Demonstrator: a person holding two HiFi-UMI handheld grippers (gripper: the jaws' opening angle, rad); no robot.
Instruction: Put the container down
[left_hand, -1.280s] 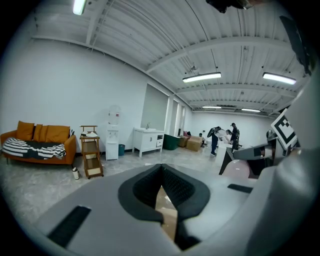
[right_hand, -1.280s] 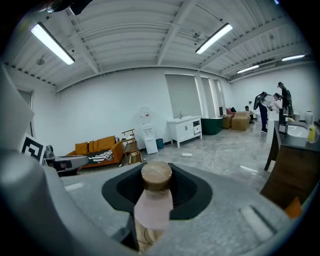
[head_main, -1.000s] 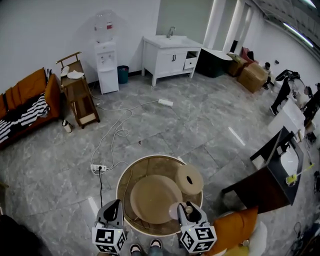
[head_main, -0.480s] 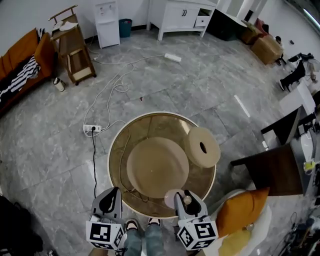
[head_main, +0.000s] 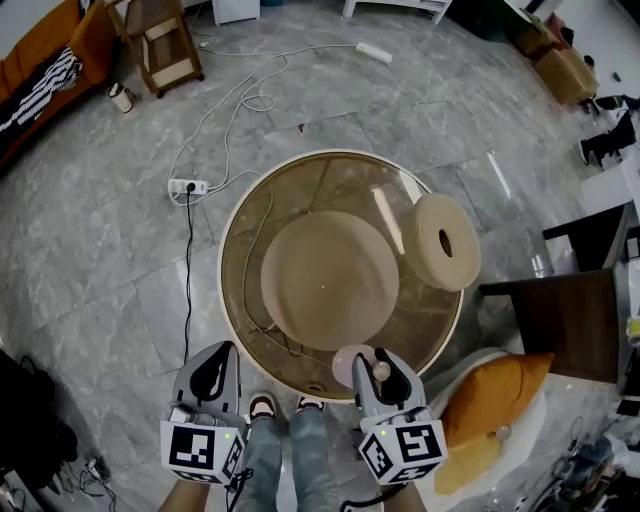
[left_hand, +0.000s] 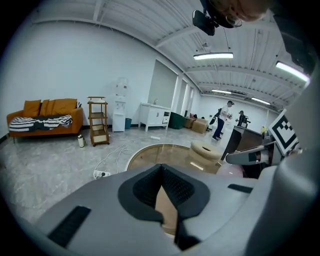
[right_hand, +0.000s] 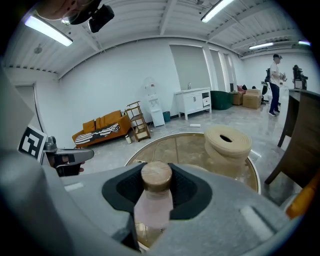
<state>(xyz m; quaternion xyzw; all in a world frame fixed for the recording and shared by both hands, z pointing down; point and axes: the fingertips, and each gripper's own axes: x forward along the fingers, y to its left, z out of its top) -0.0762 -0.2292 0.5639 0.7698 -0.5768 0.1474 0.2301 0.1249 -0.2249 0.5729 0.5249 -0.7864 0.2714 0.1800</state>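
Down at the near edge of the round glass table (head_main: 300, 185), the right gripper (head_main: 375, 368) is clamping onto a pale pink container (head_main: 350, 362), so nothing is being let go at this point. Looking along that gripper's own jaws, the pads are pressing on both sides of the container just under its round wooden lid (right_hand: 156, 176). The lid is poking up above them and the pink body is hanging below. The container's bottom is hiding behind the gripper body, so I can't tell if it's touching the glass or floating just over it.

The left gripper (head_main: 215, 372) is hanging just outside the table rim on the person's left side, apart from the container. Its jaws are meeting at the tips and nothing is sitting between them.

As for the table, a big tan disc (head_main: 328, 280) is filling the middle, though I can't tell if it's lying on the glass or under it. A thick tan ring (head_main: 445, 240) with a hole through it is sitting near the right edge.

On the floor, a white power strip (head_main: 187, 186) is lying just past the table's left side. An orange cushion (head_main: 495, 400) is resting on a white seat to the person's right. The person's shoes (head_main: 262, 405) are peeking out between the two grippers.
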